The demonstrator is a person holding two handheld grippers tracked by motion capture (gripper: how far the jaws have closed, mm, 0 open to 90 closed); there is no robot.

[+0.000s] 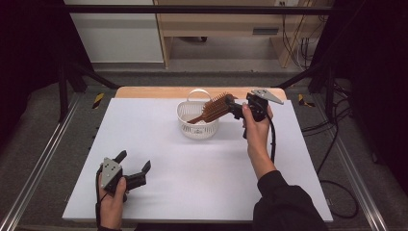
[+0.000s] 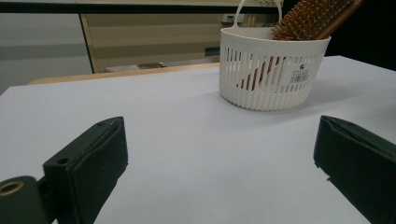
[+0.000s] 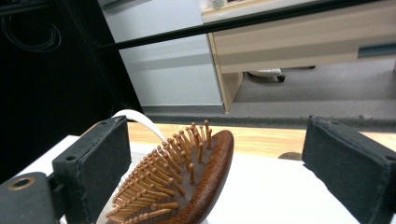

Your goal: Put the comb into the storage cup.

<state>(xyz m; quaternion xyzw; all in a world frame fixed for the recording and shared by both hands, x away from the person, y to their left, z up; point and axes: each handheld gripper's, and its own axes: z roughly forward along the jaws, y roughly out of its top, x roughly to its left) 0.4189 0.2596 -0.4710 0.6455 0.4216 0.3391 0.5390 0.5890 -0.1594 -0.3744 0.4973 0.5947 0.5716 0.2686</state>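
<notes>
Wooden hairbrush (image 3: 187,182) sits between the wide-open right hand-held gripper (image 3: 215,163).

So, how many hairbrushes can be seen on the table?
1. The wooden hairbrush stands tilted in the white basket, handle down, its head between the open jaws of the right claw. The basket wall may hide something smaller inside.

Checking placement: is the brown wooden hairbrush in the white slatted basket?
In: the brown wooden hairbrush leans handle-down inside the white slatted basket, head above the rim.
</notes>
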